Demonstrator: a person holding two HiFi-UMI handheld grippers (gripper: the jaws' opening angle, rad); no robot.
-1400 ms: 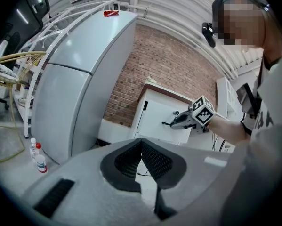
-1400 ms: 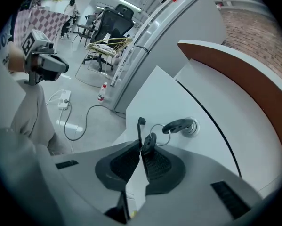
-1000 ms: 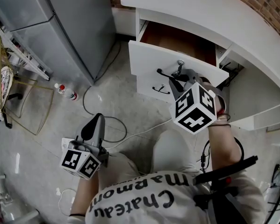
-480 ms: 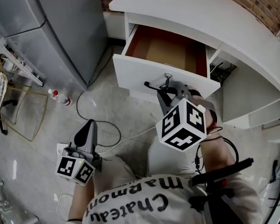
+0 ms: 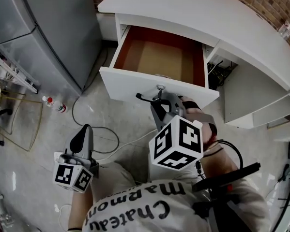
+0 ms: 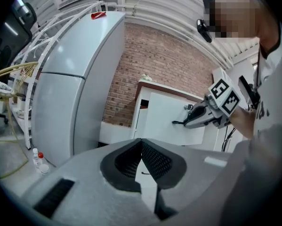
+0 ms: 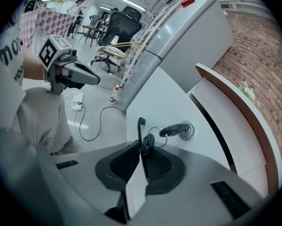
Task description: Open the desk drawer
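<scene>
White drawer (image 5: 135, 83) sticks well out of the desk (image 5: 183, 13). Right gripper (image 5: 157, 104) — the nearer one — pinches its black handle (image 7: 141, 126), which seems to run sideways; left gripper (image 5: 84, 131) is shut, empty.

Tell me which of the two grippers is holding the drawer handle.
The right gripper: its jaws are shut on the black handle of the pulled-out drawer. The left gripper is shut on nothing, out over the floor, away from the desk.
</scene>
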